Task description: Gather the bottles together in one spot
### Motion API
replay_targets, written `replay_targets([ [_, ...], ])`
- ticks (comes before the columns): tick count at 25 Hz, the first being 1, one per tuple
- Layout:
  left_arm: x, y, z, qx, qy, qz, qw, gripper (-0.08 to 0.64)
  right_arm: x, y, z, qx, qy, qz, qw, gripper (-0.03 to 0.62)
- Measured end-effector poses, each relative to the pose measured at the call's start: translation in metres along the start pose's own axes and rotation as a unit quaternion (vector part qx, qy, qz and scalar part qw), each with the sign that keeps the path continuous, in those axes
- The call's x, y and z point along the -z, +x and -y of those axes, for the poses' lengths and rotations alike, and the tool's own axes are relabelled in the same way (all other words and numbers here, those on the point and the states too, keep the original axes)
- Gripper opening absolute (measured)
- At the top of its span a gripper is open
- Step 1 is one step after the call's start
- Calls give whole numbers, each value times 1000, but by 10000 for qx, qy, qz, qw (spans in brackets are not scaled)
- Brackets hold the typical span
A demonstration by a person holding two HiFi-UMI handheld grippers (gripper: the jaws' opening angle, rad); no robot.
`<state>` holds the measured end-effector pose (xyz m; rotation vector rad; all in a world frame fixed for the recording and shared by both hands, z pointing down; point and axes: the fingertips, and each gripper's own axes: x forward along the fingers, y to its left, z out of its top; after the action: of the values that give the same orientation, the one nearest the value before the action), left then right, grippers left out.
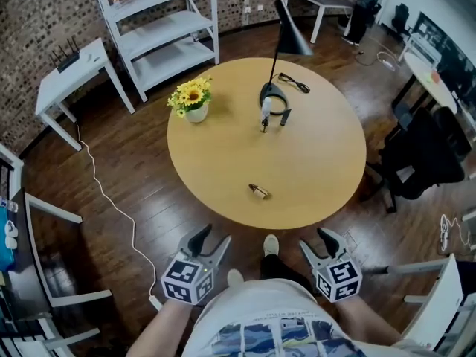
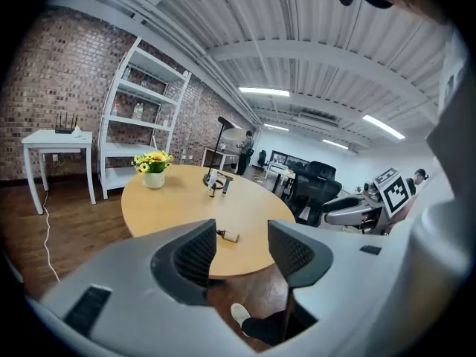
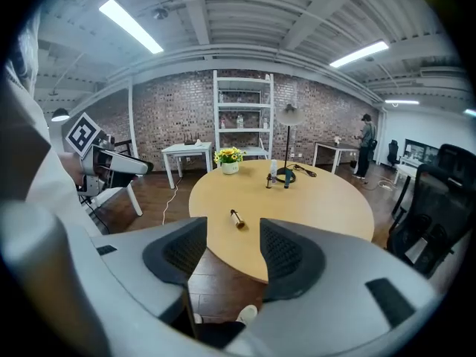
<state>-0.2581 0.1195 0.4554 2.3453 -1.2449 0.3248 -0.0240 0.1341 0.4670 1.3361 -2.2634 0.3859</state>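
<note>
A small brown bottle [image 1: 258, 192] lies on its side near the front of the round wooden table [image 1: 320, 162]. Three more small bottles [image 1: 265, 114] stand upright by the lamp's base at the far side. My left gripper [image 1: 210, 241] and right gripper [image 1: 318, 245] hang below the table's near edge, over the floor, both open with nothing between the jaws. In the left gripper view the lying bottle [image 2: 227, 235] shows between the open jaws, well beyond them. The right gripper view has the same bottle [image 3: 236, 219] ahead and the upright ones [image 3: 273, 173] farther back.
A black desk lamp [image 1: 285, 43] with its cable and a pot of yellow flowers [image 1: 193, 101] stand on the table. A black office chair [image 1: 420, 158] is at the right, a white shelf unit [image 1: 167, 28] and a white side table [image 1: 71, 69] behind. A white cable [image 1: 111, 207] runs across the floor.
</note>
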Motion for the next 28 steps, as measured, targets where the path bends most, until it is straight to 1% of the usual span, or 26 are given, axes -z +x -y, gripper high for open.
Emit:
replay_targets([
  [3,12,-12,9,102,-16,-120,9999,210,12,-14,-19,-23,49,-85,9999,249],
  [7,19,-21,21,215,10,-199,9996,210,15,-23,-31,19,44,-51,10000,247],
  [10,23,-23,24,216,-76,-232,9995,210,18,-27,-35,22,69,-47,10000,247],
  [14,30,-26,27,177,-69,-308,9993,210,27,-31,-37,55,99,-98,9999,248],
  [18,36,-30,24,195,-248,-238,9992,210,29,-25,-40,12,37,-83,10000,247],
  [21,38,-29,21,240,-312,-207,9990,212,26,-15,-38,-52,-117,-96,9999,247],
  [25,40,-27,15,72,-198,-244,9995,212,27,7,-35,-226,-471,-201,9984,249],
  [28,43,-26,8,-76,-261,-234,9994,212,29,37,-35,-496,-791,-334,9951,249],
])
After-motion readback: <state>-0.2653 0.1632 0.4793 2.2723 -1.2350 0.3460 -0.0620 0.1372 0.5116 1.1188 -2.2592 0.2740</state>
